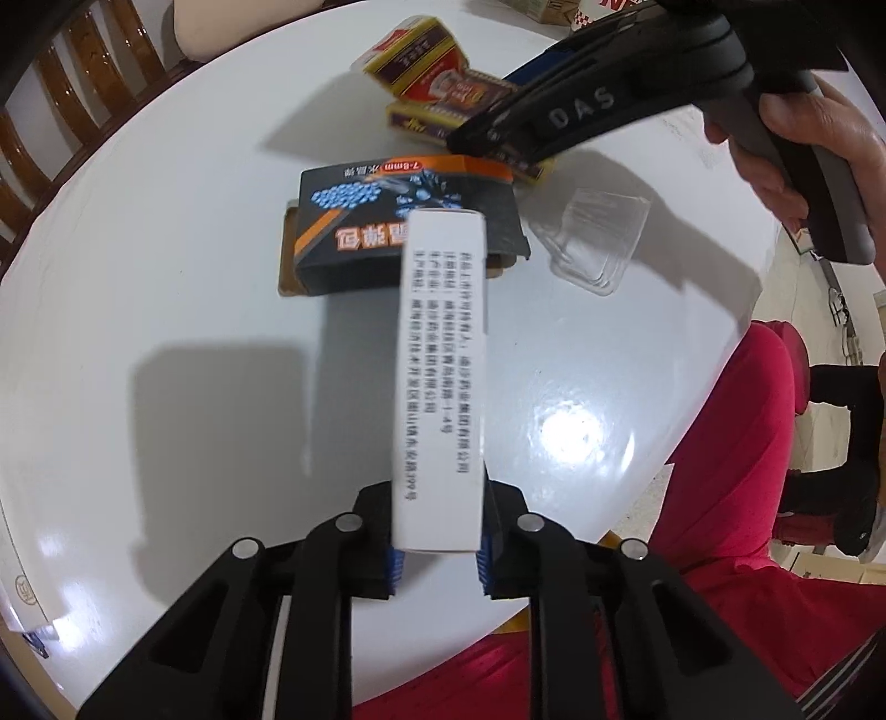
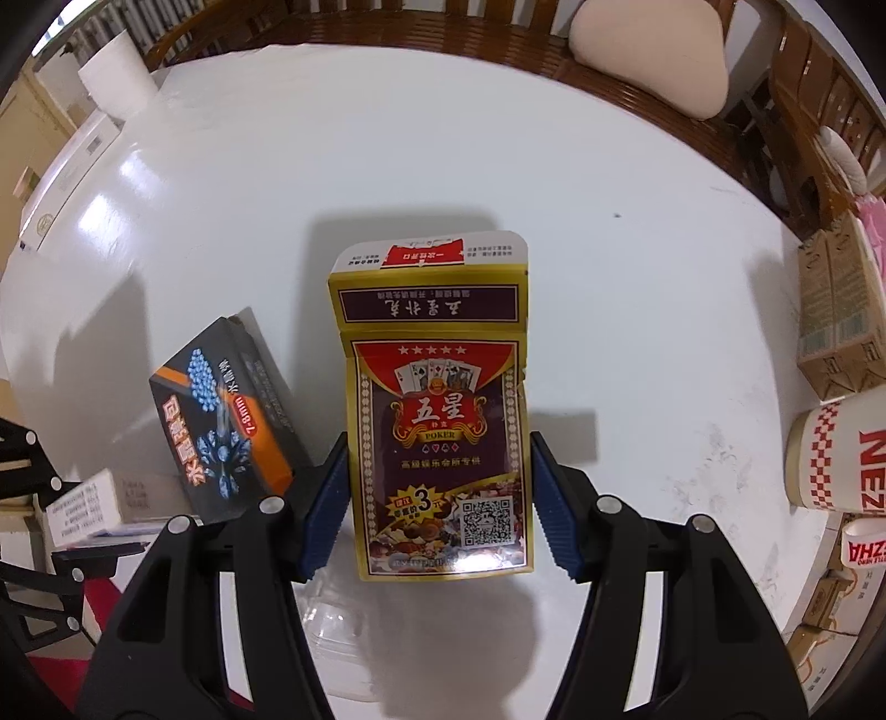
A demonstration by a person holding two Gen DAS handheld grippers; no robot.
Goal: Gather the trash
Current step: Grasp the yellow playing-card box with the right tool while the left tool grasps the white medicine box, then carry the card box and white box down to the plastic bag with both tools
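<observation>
My left gripper (image 1: pixel 440 545) is shut on a long white carton (image 1: pixel 440 382) printed with black text, held above the white table (image 1: pixel 194 310). My right gripper (image 2: pixel 440 509) is shut on a red and gold poker card box (image 2: pixel 440 421) with its top flap open. A black and orange box (image 1: pixel 404 221) lies on the table beyond the white carton; it also shows in the right wrist view (image 2: pixel 227 421). The right gripper's body (image 1: pixel 609 99) reaches over the far side, with the poker card box (image 1: pixel 426 72) in it.
A clear plastic blister shell (image 1: pixel 595 238) lies right of the black box. Wooden chairs (image 2: pixel 803 111) with a beige cushion (image 2: pixel 653 50) ring the table. Cardboard boxes (image 2: pixel 841 310) and a red and white cup (image 2: pixel 841 454) stand at the right edge. A person in red (image 1: pixel 736 443) sits close.
</observation>
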